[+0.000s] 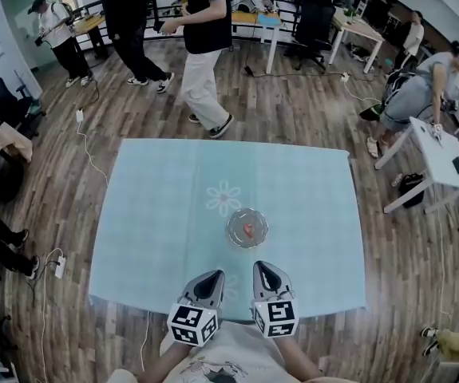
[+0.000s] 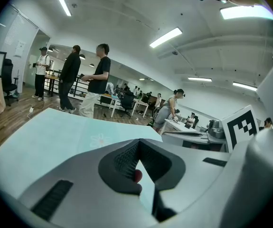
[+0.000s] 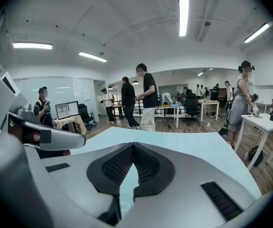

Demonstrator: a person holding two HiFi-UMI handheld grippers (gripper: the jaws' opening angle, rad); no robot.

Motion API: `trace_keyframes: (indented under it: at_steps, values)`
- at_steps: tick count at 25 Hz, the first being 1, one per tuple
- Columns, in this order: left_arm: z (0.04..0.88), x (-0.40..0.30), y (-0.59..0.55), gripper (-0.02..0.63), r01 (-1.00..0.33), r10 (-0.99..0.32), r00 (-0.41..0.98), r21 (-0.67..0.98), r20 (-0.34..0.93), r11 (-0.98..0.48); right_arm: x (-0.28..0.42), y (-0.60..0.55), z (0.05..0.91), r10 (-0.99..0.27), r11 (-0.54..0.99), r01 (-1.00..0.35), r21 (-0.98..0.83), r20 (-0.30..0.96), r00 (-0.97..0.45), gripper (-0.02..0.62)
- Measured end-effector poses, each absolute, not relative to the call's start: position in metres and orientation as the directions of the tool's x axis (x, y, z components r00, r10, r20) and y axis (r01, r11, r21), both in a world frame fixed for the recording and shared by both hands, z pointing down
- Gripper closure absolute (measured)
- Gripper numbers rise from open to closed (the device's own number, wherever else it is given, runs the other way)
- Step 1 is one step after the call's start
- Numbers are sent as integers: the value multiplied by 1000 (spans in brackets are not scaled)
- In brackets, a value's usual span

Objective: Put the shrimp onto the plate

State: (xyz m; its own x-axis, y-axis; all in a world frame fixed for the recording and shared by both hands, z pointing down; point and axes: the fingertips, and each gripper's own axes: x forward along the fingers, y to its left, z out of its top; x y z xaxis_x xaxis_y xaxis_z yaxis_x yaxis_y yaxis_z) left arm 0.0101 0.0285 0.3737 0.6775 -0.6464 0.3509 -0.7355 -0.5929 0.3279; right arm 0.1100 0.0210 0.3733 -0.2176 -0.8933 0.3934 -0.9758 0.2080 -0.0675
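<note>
Item: one shrimp [image 1: 248, 230], small, pinkish-orange, lying near the middle of a clear plate [image 1: 229, 228] with a shallow rim. Location: the plate stands on the counter [image 1: 157, 214], under a pale blue cloth, just past a printed flower motif [image 1: 223, 199] and toward the person's side of centre. Condition of task: by the head view the shrimp already rests on the plate, so the placing appears done. Left tongs [image 1: 212, 275]: held low over the near edge of the counter, well short of the plate, tips pressed together in the left gripper view [image 2: 138, 141], gripping nothing. A small reddish spot [image 2: 137, 175] shows in the narrow gap below the tips; it cannot be identified. Right tongs [image 1: 263, 266]: alongside, likewise near the front edge, tips closed on each other in the right gripper view [image 3: 133, 145], only cloth seen through the gap below. Handling notes, as judgement: the shrimp looks light and curved, probably soft and a little slick, so it would be best taken across the thick middle of the body with gentle pressure, not by the thin tail end, which could slip or squash. The plate looks like glass, so it is probably breakable and may slide on the cloth if nudged. Surroundings: open office, wooden floor, several people standing and walking beyond the counter.
</note>
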Motion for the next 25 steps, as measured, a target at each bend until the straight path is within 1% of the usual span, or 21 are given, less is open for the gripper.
trace_keyframes:
  at_steps: [5, 13, 25]
  values:
    - [372, 18, 33, 598, -728, -639, 686, 327, 349, -603, 102, 28, 372, -881, 253, -967, -16, 410, -237, 572]
    - [367, 26, 35, 598, -723, -635, 691, 323, 344, -611, 92, 19, 364, -876, 290, -956, -40, 391, -282, 572]
    - [368, 18, 33, 598, -740, -647, 672, 314, 359, -594, 86, 16, 363, -872, 311, -950, -40, 387, -301, 572]
